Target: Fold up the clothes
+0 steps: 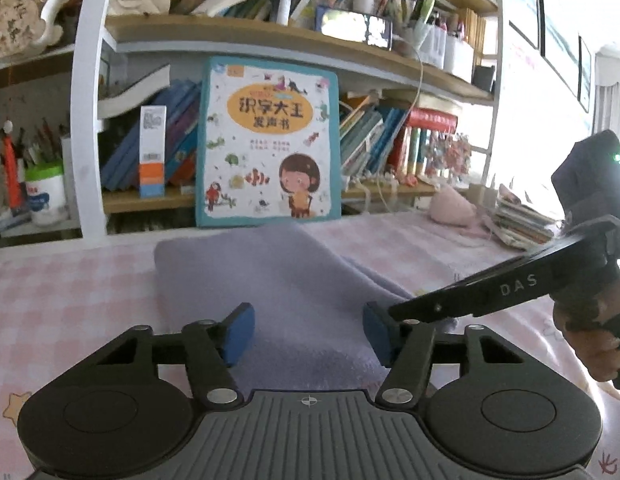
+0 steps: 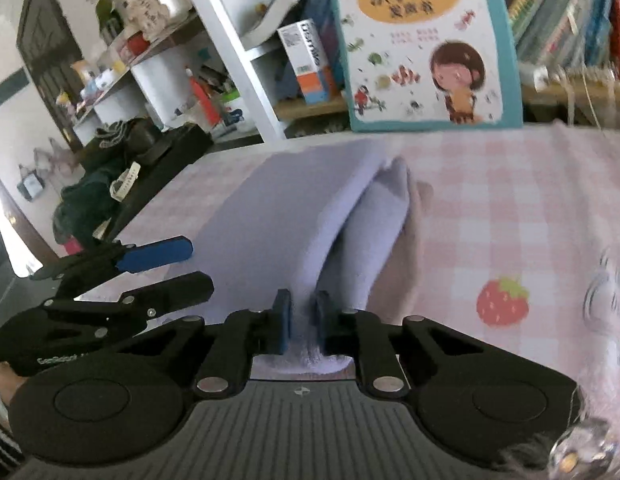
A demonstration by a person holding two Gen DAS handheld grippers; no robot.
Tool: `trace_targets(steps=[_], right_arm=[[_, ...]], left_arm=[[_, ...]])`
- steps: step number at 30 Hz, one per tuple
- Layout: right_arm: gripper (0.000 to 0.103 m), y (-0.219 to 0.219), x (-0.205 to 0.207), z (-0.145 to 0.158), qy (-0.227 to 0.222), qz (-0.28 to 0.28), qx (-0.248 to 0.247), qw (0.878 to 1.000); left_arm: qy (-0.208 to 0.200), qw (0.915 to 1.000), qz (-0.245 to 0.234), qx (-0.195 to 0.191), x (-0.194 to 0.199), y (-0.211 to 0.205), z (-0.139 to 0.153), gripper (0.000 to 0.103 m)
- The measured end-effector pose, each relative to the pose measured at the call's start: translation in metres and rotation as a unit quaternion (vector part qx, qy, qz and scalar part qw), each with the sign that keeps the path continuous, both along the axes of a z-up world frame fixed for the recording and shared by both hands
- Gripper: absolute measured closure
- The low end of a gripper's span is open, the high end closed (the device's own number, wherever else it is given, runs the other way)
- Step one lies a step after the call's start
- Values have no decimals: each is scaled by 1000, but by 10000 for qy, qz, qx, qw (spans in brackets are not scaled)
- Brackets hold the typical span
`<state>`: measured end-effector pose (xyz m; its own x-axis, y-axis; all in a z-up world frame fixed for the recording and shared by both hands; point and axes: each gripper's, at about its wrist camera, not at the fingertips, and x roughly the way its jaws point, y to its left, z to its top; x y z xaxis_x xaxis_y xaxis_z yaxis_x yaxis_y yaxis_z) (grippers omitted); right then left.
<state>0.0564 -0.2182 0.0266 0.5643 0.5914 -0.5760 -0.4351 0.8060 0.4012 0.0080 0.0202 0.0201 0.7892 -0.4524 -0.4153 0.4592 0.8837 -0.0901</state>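
A lavender cloth (image 1: 278,284) lies folded on the pink checked tablecloth (image 1: 70,292), long side running away from me. My left gripper (image 1: 308,332) stands open just above its near end, blue pads (image 1: 240,332) apart and nothing between them. In the right wrist view the same lavender cloth (image 2: 278,216) rises in a fold, and my right gripper (image 2: 303,320) is shut on its near edge. The right gripper's black body (image 1: 489,292) reaches in from the right in the left wrist view, held by a hand (image 1: 597,344). The open left gripper (image 2: 158,264) shows at the left of the right wrist view.
A large picture book (image 1: 268,144) leans against the bookshelf (image 1: 246,36) right behind the cloth. A pink object (image 1: 449,208) and a stack of small books (image 1: 521,220) sit at the back right. Dark clothes (image 2: 98,184) lie off the table's left edge.
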Motion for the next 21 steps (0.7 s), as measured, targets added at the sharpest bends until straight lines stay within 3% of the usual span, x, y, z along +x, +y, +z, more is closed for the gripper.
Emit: trace_targets(steps=[2,6,8,10,12,21], right_arm=[[89,-1,0,-1,22,-10,77,10000],[73,2,0,-1,-23,32,114,9999],[70,4,0,-1,-46,53,133,9999],[74,5,1,-1,-68,74,152,9998],[90,7,1,-1,-90,95,171,9998],[92,0,-8,-9,-80,-63,-93,9999]], left_arm=[[32,10000,13,36,2,-1,-2,46],[2,9998,59,190,2,-6,-4,47],[-7,9997,77,225,2,-8,-5,47],[-6,9997,74,235,2,-8,-5,46],[0,9997,75,242,1,-8,-5,46],[257,9995,-121,-152,6,-2,-6,45]])
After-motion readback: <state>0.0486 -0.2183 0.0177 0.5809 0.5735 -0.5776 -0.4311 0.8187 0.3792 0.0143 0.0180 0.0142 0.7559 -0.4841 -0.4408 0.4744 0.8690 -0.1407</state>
